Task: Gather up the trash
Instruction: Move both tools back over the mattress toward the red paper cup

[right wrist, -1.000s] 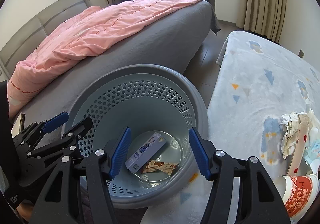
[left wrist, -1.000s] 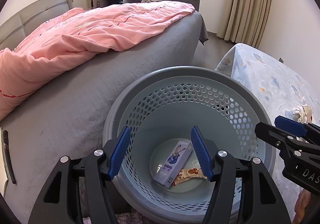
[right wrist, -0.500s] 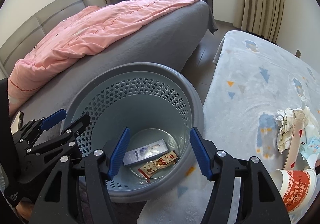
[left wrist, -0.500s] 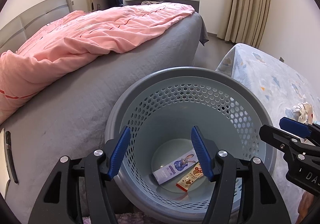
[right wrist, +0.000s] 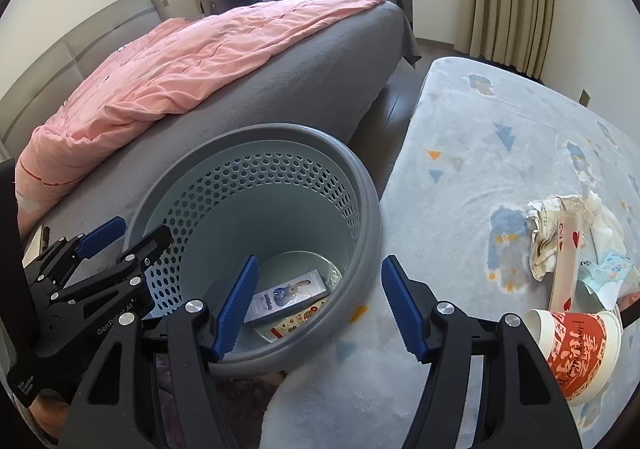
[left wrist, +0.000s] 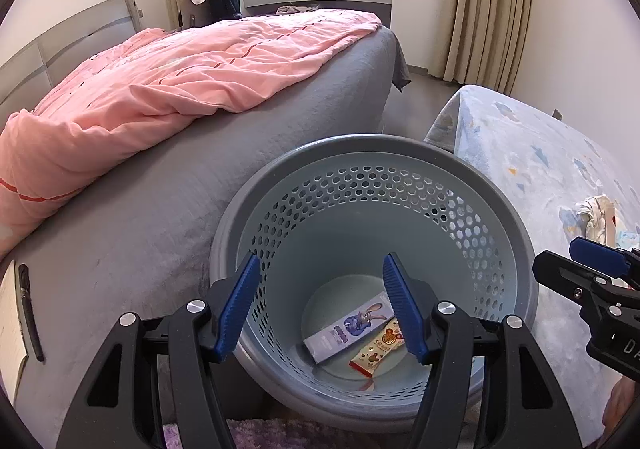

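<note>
While both tools hang over the grey perforated basket [left wrist: 372, 169], neither has hold of anything: left gripper [left wrist: 320, 305] jaws spread wide, nothing btwn the blue pads; right gripper [right wrist: 316, 305] likewise wide apart, nothing held. Basket stands btwn the grey bed [left wrist: 160, 217] w/ pink duvet [left wrist: 160, 81] and a pale blue patterned blanket [right wrist: 480, 153]. Inside, on basket floor: purple cartoon-rabbit box [left wrist: 350, 327] lying flat, snack wrapper [left wrist: 378, 347] just beside it, touching. Uncollected trash on blanket, right side: crumpled paper [right wrist: 548, 233], red-and-white paper cup [right wrist: 576, 345] tipped on its side, small blue packet [right wrist: 612, 269] near them.
</note>
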`<control>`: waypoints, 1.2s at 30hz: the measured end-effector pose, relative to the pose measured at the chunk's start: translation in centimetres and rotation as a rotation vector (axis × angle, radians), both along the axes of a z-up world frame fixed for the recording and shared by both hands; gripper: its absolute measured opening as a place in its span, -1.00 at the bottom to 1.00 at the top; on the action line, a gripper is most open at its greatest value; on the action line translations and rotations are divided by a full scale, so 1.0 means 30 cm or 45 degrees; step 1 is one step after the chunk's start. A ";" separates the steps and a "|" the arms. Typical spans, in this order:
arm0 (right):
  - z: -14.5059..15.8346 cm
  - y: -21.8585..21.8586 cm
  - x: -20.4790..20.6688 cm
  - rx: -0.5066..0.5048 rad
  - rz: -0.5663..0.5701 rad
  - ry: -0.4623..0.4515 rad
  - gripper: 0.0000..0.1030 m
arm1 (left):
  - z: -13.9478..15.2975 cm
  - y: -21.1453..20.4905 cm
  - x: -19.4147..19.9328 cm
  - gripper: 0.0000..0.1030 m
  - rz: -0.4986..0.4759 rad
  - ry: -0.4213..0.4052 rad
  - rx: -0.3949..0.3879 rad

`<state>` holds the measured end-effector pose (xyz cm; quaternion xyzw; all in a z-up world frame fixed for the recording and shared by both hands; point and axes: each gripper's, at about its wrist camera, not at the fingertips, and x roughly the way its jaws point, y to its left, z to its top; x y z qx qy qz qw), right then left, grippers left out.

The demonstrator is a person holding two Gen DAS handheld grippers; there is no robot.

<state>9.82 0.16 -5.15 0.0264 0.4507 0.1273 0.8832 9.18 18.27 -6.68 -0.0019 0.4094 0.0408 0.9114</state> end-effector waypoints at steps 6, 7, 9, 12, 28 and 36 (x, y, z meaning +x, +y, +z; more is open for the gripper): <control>0.004 -0.054 -0.060 0.009 -0.035 0.007 0.25 | 0.015 -0.043 -0.044 0.19 -0.031 0.005 0.008; 0.005 -0.064 -0.070 0.010 -0.042 0.008 0.26 | 0.016 -0.052 -0.052 0.19 -0.037 0.008 0.005; 0.007 -0.089 -0.093 0.012 -0.059 0.008 0.27 | 0.020 -0.076 -0.068 0.19 -0.051 0.012 -0.003; 0.012 -0.136 -0.130 0.016 -0.087 0.010 0.28 | 0.028 -0.119 -0.091 0.19 -0.080 0.015 -0.008; 0.051 -0.525 -0.362 -0.023 -0.368 -0.004 0.31 | 0.069 -0.415 -0.178 0.24 -0.275 0.019 -0.050; 0.033 -0.731 -0.441 -0.004 -0.515 -0.001 0.34 | 0.076 -0.590 -0.186 0.24 -0.375 0.047 -0.077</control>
